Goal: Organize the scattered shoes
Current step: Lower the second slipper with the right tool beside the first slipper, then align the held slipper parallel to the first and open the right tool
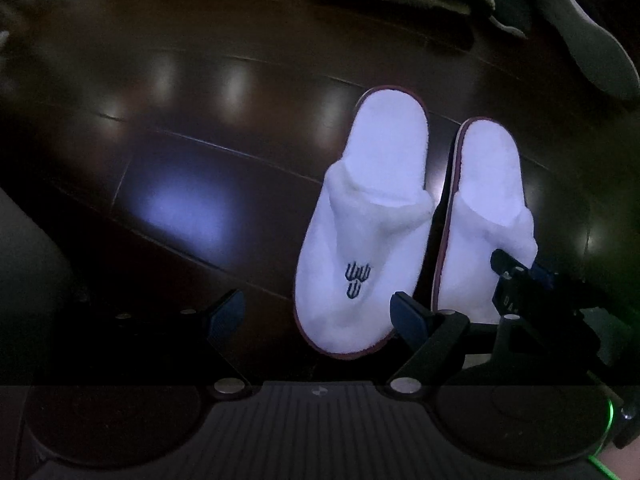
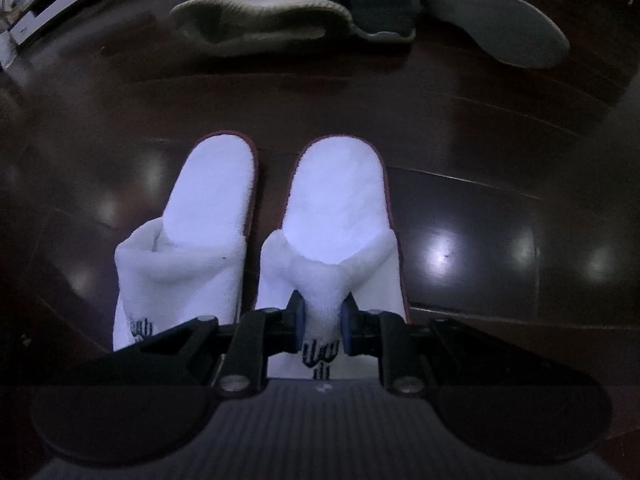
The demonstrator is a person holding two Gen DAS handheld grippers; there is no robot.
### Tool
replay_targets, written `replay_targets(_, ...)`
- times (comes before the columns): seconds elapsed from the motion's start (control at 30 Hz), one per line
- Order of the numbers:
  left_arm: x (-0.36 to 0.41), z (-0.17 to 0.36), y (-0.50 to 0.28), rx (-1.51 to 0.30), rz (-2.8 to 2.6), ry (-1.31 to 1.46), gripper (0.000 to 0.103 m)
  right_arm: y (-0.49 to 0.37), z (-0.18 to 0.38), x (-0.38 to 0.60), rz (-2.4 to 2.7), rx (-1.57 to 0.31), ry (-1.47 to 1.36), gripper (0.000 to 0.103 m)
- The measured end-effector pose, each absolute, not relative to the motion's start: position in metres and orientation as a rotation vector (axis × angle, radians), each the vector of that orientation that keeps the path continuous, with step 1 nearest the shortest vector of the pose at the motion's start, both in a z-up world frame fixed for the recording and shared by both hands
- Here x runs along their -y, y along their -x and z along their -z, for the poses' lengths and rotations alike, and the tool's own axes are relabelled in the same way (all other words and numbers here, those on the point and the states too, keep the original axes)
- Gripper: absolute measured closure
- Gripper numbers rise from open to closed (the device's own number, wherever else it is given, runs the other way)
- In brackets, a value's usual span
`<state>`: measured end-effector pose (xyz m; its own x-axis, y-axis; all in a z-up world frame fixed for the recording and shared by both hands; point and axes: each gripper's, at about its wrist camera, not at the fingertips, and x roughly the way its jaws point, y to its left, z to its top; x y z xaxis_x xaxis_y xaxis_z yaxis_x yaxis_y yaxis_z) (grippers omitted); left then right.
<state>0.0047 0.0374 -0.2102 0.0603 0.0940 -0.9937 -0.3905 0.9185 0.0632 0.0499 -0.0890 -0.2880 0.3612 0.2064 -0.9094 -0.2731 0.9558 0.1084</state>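
Where toes sit (image 1: 356, 276), unreadable dark emblems.

Right tool (image 2: 323, 322) pinched on right white slipper's (image 2: 340, 216) bunched upper — twin slipper (image 2: 192, 232) just beside.

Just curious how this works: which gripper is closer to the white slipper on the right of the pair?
The right gripper: it is pinching that right slipper's bunched upper. The left gripper is open, held over the toe of the left slipper beside it.

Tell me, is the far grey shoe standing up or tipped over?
Tipped over: the grey shoe shows its pale sole, lying on the dark floor.
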Motion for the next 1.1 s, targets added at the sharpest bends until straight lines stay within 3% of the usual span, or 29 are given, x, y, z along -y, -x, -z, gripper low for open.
replay_targets(0.63, -0.045, 0.209, -0.011, -1.495, -0.348, 0.243, 0.018, -0.049, 0.305, 0.074, -0.302, -1.208, 0.061, 0.084)
replay_targets(0.8, -0.048, 0.208, -0.013, -1.496, -0.350, 0.247, 0.018, -0.046, 0.303, 0.075, -0.288, -1.218, 0.052, 0.079)
replay_targets(0.87, -0.049, 0.208, -0.014, -1.493, -0.353, 0.247, 0.018, -0.046, 0.302, 0.075, -0.279, -1.222, 0.047, 0.069)
replay_targets(1.1, -0.053, 0.206, -0.021, -1.483, -0.354, 0.229, 0.018, -0.045, 0.289, 0.081, -0.229, -1.228, -0.004, 0.058)
